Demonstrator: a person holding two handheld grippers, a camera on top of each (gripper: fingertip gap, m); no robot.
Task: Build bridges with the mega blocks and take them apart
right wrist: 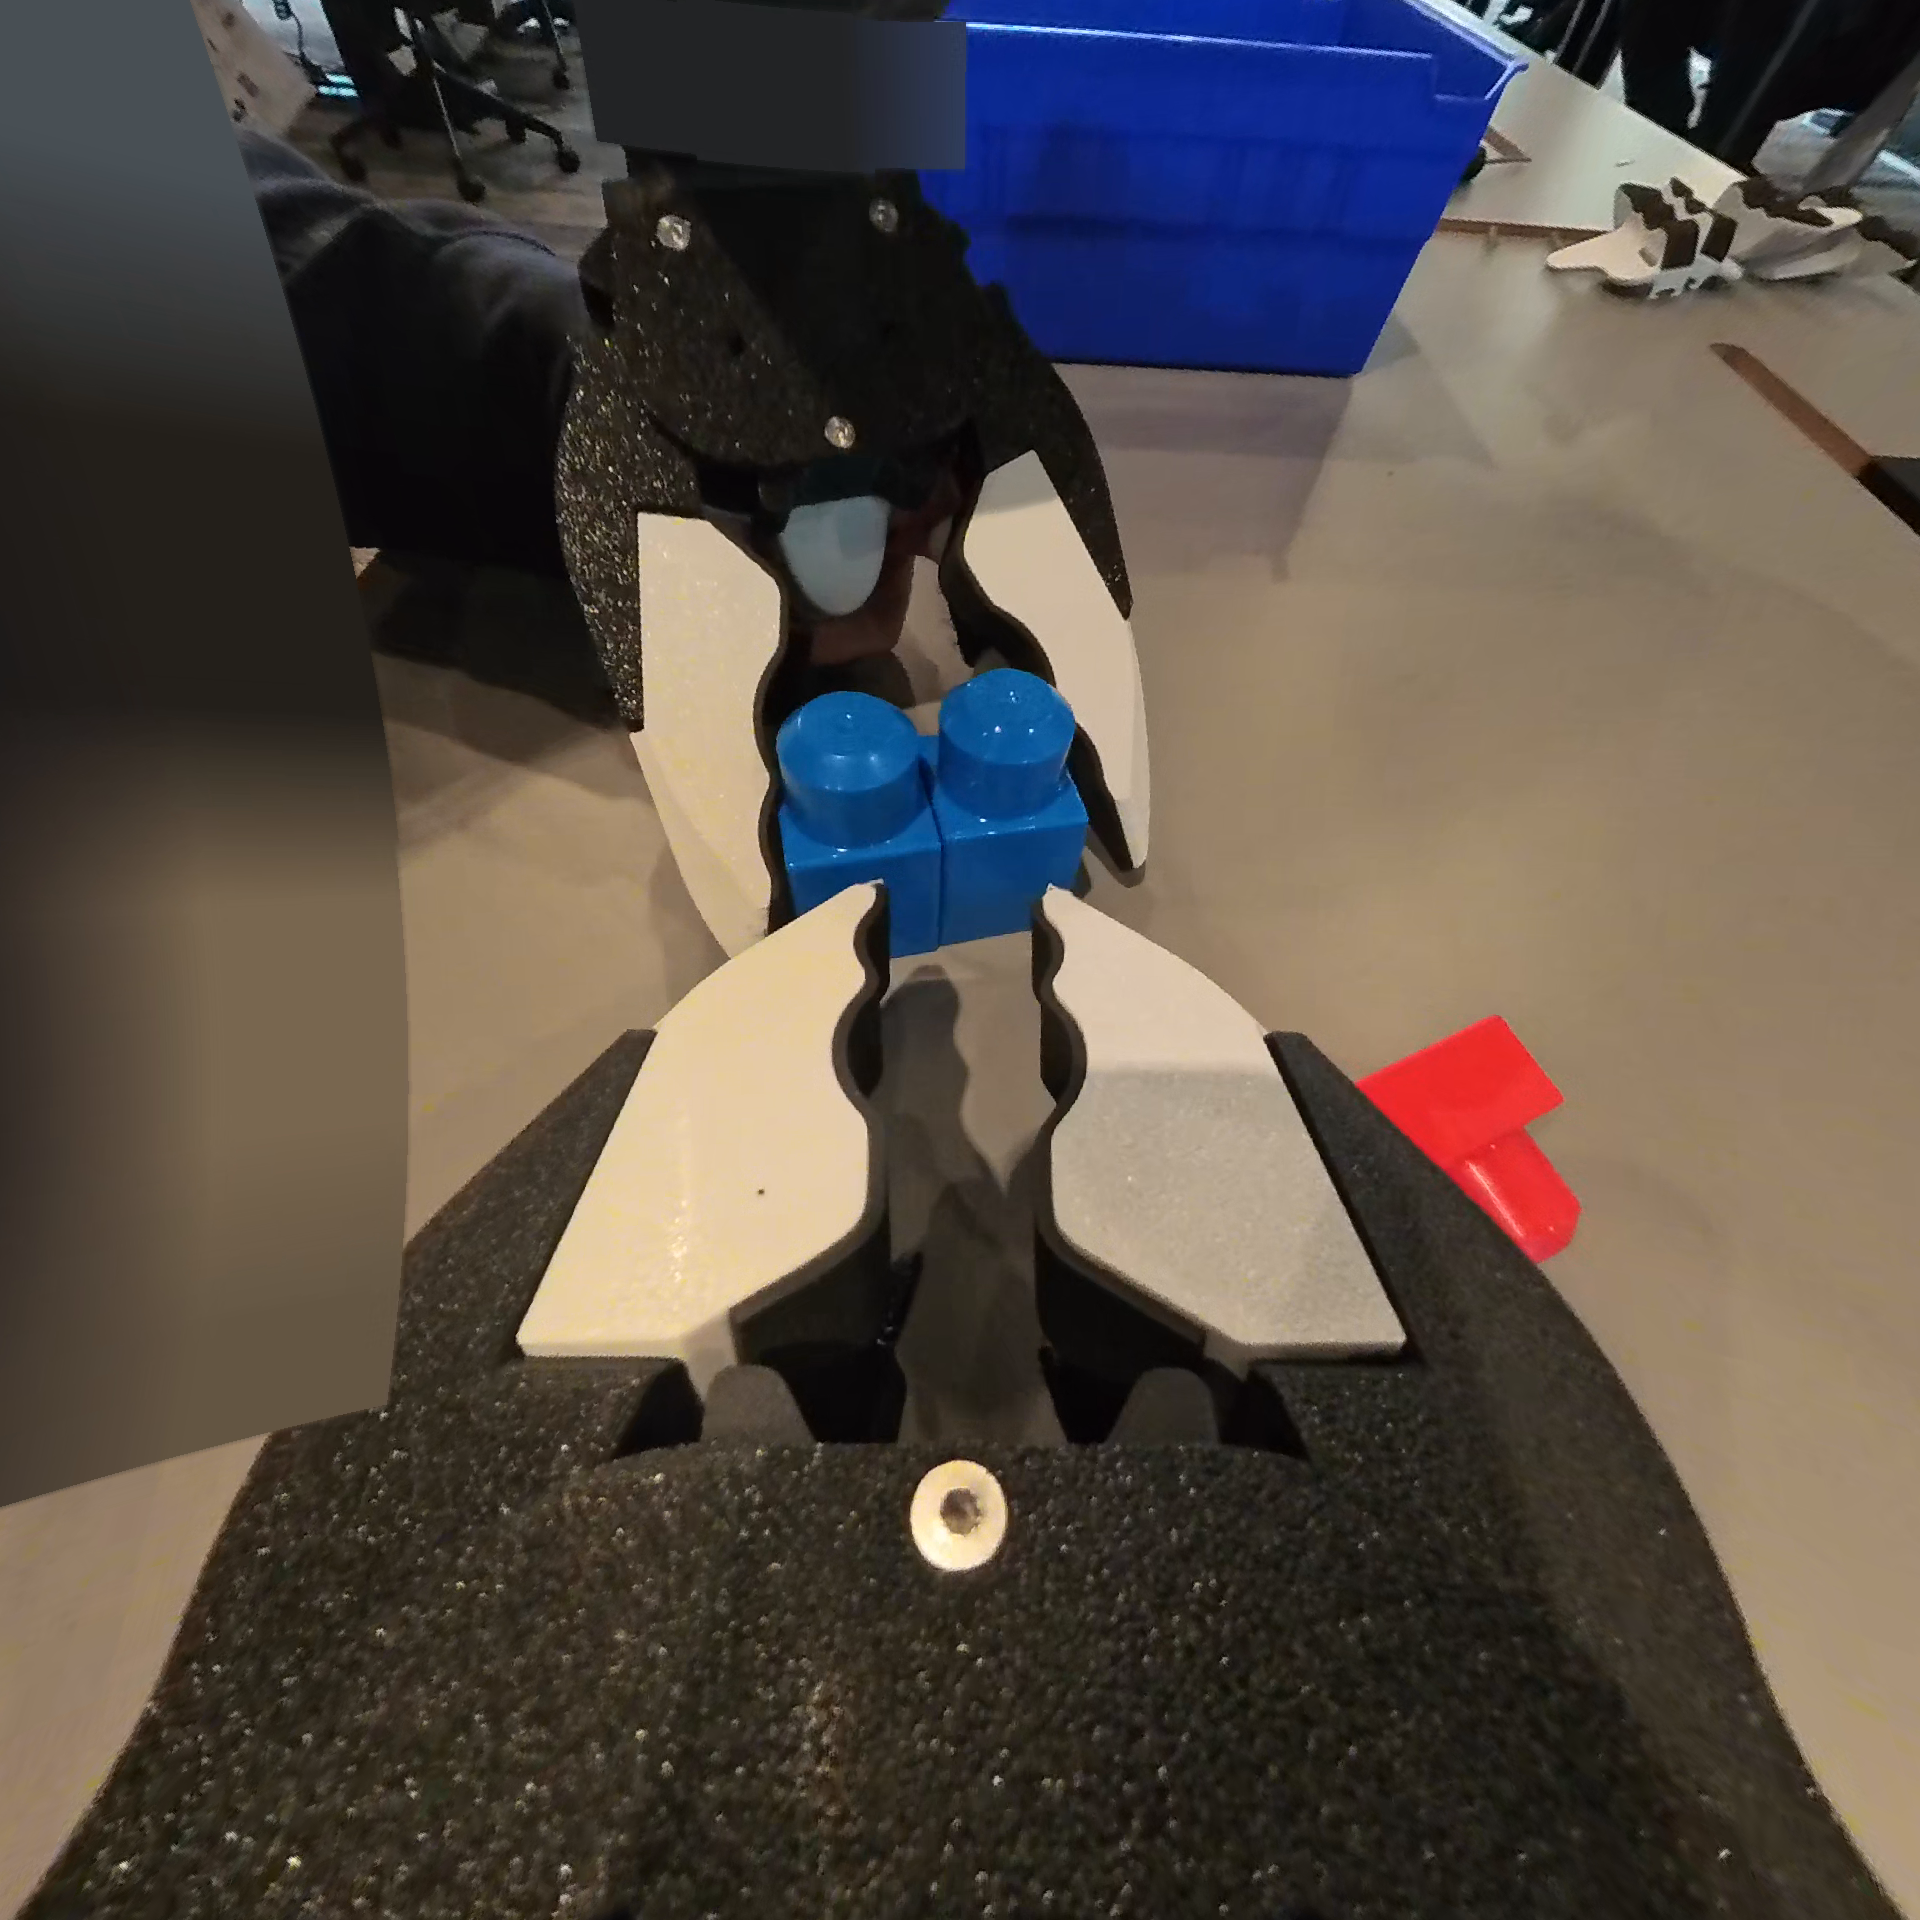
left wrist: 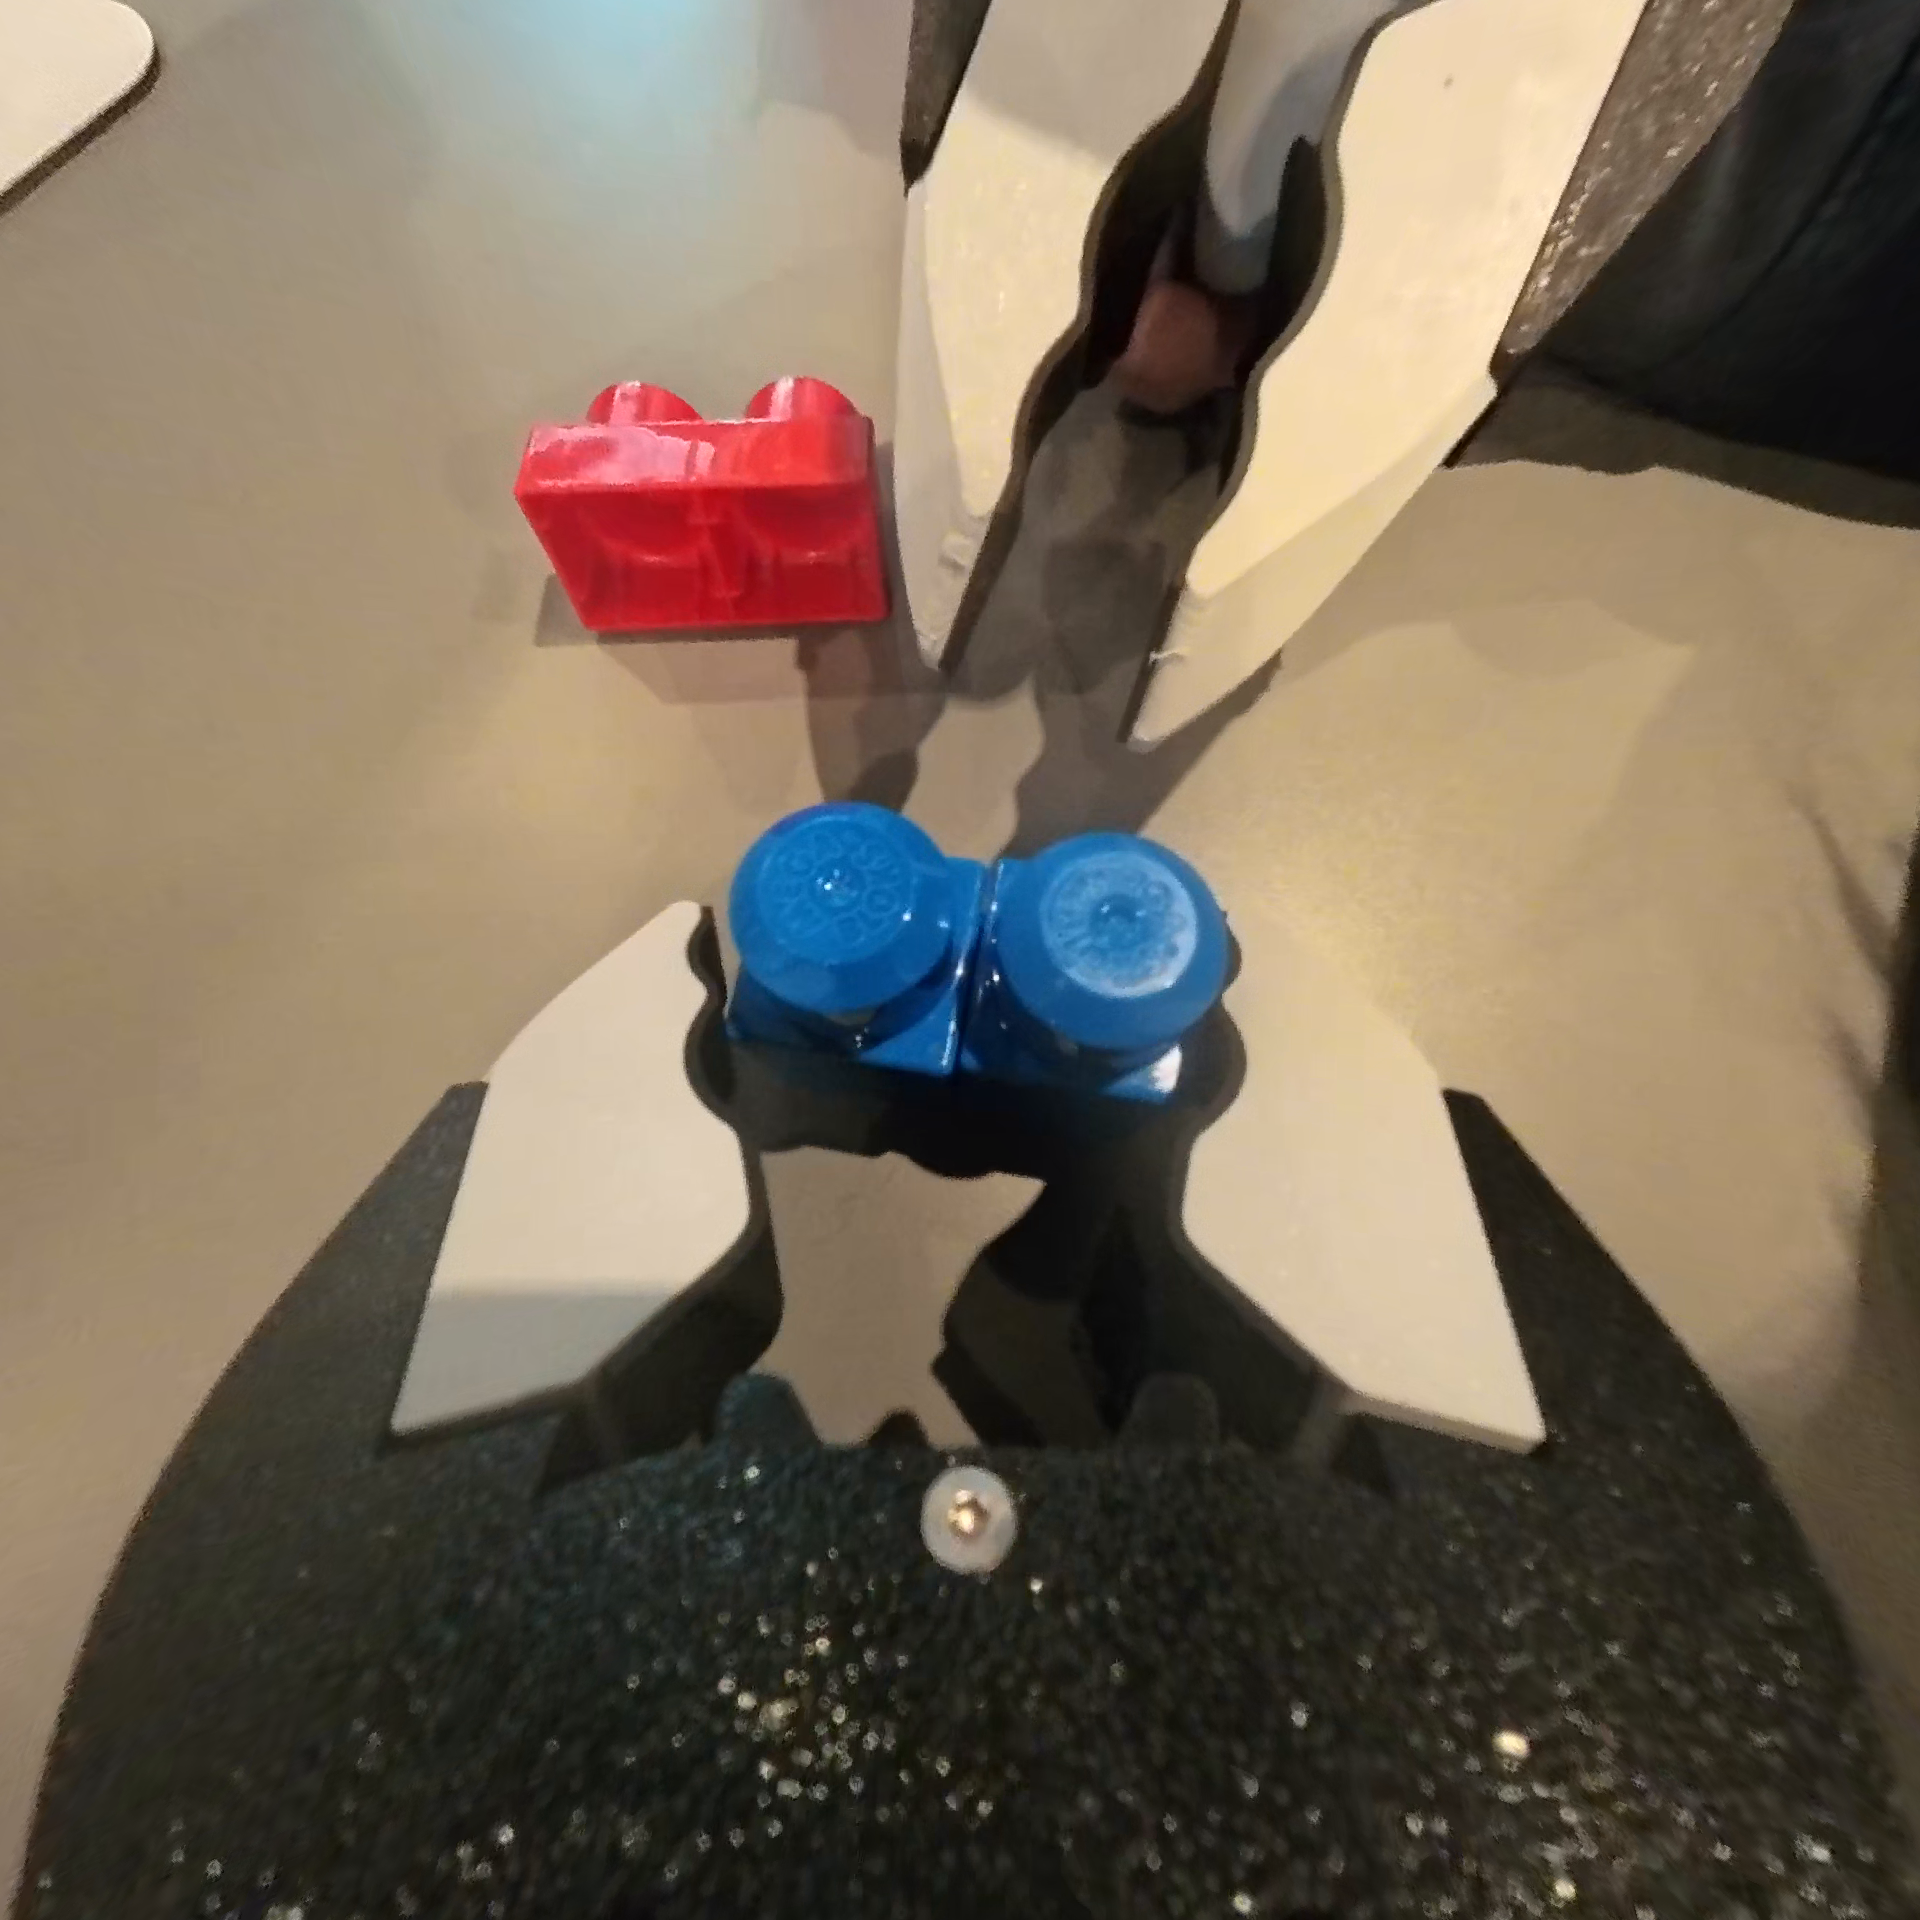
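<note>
Two blue single-stud blocks (left wrist: 977,966) stand side by side, studs up, between the fingers of my left gripper (left wrist: 956,961), which is shut on the pair at table height. In the right wrist view the pair (right wrist: 935,821) sits between the left gripper's white fingers (right wrist: 696,769). My right gripper (right wrist: 961,904) faces it from the opposite side, its tips just short of the blue blocks, jaws slightly apart and empty; it also shows in the left wrist view (left wrist: 1044,686). A red two-stud block (left wrist: 707,520) lies on its side on the table beside the right gripper (right wrist: 1475,1122).
A large blue bin (right wrist: 1195,208) stands at the far side of the beige table (right wrist: 1558,727). Spare white-and-black finger parts (right wrist: 1704,234) lie at the far right. A dark cloth bundle (right wrist: 436,364) and office chairs are beyond the table's left edge. Left tips to right tips: about 4 cm.
</note>
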